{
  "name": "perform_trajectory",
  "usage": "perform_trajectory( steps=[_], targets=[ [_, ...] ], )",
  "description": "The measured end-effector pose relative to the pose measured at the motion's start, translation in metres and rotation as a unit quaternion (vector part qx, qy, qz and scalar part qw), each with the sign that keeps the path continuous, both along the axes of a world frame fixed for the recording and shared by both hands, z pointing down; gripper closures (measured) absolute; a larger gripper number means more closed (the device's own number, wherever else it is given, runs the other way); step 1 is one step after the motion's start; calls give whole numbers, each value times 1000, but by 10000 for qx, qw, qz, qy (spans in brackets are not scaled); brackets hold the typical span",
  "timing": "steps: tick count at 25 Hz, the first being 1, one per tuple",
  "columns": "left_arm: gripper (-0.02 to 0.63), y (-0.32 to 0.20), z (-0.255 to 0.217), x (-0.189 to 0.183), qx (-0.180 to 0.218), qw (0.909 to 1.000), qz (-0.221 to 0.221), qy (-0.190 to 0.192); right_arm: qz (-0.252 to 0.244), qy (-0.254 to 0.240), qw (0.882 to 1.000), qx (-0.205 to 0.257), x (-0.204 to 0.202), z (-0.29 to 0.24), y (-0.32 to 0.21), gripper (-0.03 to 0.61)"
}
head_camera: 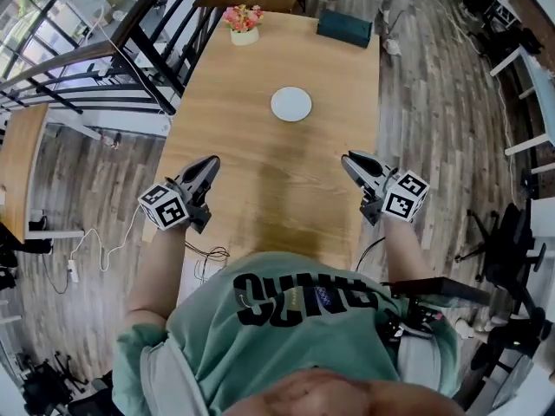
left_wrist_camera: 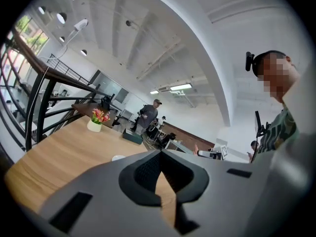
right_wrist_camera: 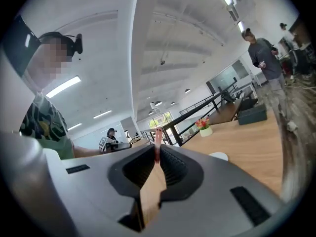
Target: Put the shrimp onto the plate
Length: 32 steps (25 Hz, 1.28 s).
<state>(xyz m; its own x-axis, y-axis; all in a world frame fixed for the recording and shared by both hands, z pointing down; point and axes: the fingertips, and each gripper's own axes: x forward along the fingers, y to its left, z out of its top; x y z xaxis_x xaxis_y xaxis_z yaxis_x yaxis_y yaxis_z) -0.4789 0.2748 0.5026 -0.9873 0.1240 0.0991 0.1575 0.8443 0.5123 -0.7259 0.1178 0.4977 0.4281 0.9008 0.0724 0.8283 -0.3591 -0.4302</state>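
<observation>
My right gripper (right_wrist_camera: 157, 154) pinches the thin pink shrimp (right_wrist_camera: 157, 139) between its jaw tips, with the shrimp's end sticking out past them. My left gripper (left_wrist_camera: 159, 153) has its jaws pressed together with nothing between them. Both hang over the near end of the wooden table (head_camera: 260, 172), well short of the white plate (head_camera: 290, 104).

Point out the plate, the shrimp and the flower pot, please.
plate (head_camera: 290, 104), head view, bare middle of its white face.
shrimp (right_wrist_camera: 157, 142), right gripper view, its pink upper part.
flower pot (head_camera: 244, 36), head view, white side of the pot.
</observation>
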Motion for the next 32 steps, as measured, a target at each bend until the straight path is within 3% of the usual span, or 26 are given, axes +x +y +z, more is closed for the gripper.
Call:
perform_trajectory(
  steps=[3, 8, 12, 19, 26, 32],
  targets=[
    [614, 10, 3, -18, -234, 9995, 138, 175, 68, -130, 9999, 9, -17, 15, 18, 538],
    [615, 64, 32, -56, -123, 9981, 560, 203, 484, -249, 9977, 412, -25, 40, 72, 538],
    [614, 84, 53, -92, -311, 9959, 773, 358, 580, -287, 9956, 677, -39, 52, 101, 538],
    [614, 132, 88, -137, -283, 9964, 729, 337, 379, -503, 9922, 1076, -71, 100, 178, 538],
    [614, 136, 160, -176, -225, 9932, 931, 666, 194, -573, 9869, 1496, -86, 178, 237, 538],
    [614, 145, 197, -207, -212, 9926, 985, 679, 119, -768, 9792, 1874, -102, 235, 270, 538]
  ],
)
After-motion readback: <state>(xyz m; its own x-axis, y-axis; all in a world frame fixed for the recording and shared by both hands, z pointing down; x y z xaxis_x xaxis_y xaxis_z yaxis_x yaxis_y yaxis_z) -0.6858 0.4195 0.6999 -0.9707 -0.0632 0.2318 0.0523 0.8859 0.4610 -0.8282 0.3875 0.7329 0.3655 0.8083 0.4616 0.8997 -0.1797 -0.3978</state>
